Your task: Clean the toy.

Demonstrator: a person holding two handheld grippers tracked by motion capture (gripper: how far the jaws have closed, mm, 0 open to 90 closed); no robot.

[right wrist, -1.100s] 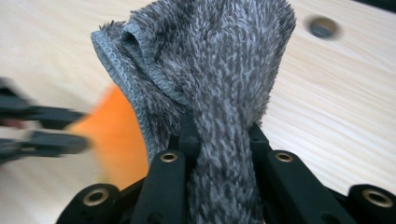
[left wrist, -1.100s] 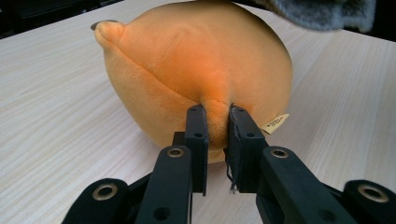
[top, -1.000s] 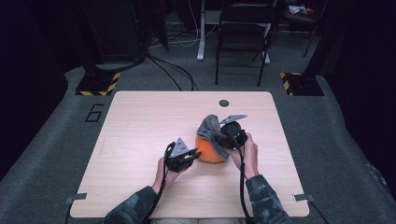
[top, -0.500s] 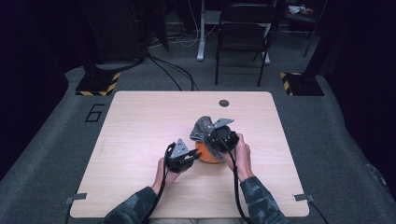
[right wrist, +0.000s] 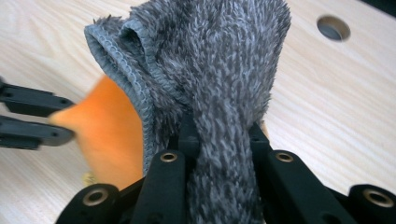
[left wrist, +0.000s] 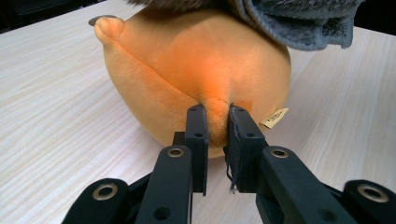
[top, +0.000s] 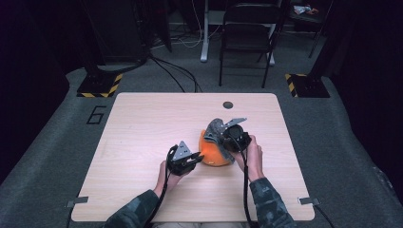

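Orange plush toy [top: 212,153] sits on the light wood surface [top: 142,123], right of centre and toward the person's edge, between the two grippers. Left gripper [top: 189,159] is at the toy's left side, level with the surface; in the left gripper view its jaws are closed on a pinch of the orange fabric at a seam low on the toy's side [left wrist: 196,74], fold of plush squeezed between the two pads, rest of the toy bulging beyond the jaw tips. Small tan label [left wrist: 274,117] sticks out of the toy just right of the jaws. Grey fuzzy cloth [top: 217,129] lies over the toy's top and far right side, hanging down over its upper edge in the left gripper view [left wrist: 299,23]. Right gripper [top: 227,142] is on the toy's right, its grey plate on top; in the right gripper view its jaws are clamped on a bunched strip of the grey cloth [right wrist: 224,93], the fabric running down between the jaws and spreading wide above them, stitched hem curling at the left. Orange toy [right wrist: 109,135] shows behind and left of the cloth there, touching it, slightly blurred. Left gripper's black jaws [right wrist: 28,122] come in at that view's left edge, at the toy's tip. Round cable hole [top: 228,105] in the surface is beyond the toy, well apart from it. Both hands hold the grippers from the near edge, camouflage sleeves [top: 268,204] at the bottom
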